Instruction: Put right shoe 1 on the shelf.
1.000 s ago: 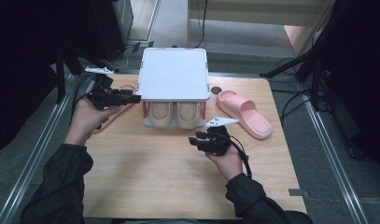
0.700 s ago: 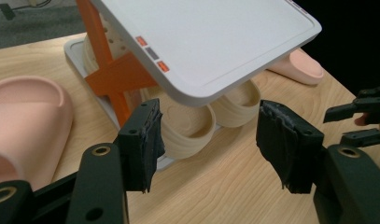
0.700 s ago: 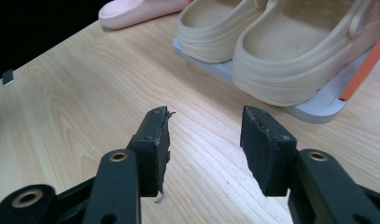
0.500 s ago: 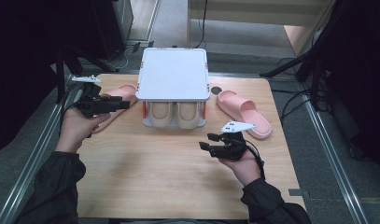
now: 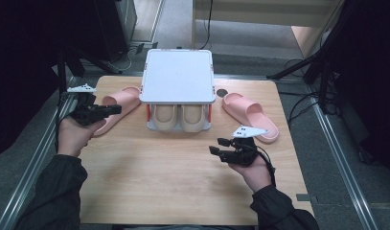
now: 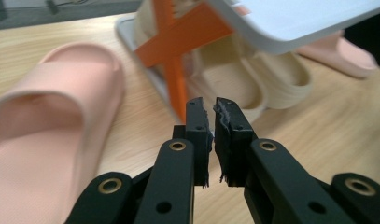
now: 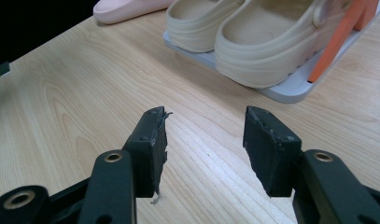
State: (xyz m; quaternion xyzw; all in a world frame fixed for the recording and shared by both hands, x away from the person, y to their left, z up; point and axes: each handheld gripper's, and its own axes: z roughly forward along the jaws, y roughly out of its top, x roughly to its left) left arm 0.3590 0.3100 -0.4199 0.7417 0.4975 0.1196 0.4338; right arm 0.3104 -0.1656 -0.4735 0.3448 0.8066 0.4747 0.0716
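A small white two-tier shoe rack (image 5: 177, 76) stands at the far middle of the wooden table (image 5: 154, 177), its flat top shelf hiding most of the lower one. On the lower shelf sits a pair of beige clogs (image 5: 179, 117), side by side, toes toward the person. Orange cross braces (image 6: 176, 51) hold the shelves apart at the rack's sides. A pink slipper (image 5: 117, 105) lies on the table just left of the rack, and a second pink slipper (image 5: 250, 115) lies just right of it.

The left gripper (image 5: 117, 109) is held in the person's left hand (image 5: 74, 136) at the table's left edge, its tips over the left slipper and pointing toward the rack. In the left gripper view its jaws stand almost together, only a thin slit between the pads, with nothing between them; the orange brace and the clogs lie beyond the tips, the slipper to the left of them.

The right gripper (image 5: 219, 146) sits in the right hand (image 5: 252, 170), in front of the rack and near the right slipper, apart from both. In the right gripper view its jaws are spread wide over bare wood, holding nothing; the clogs and the rack's lower shelf lie ahead of the fingertips (image 7: 152, 126), not touching them.
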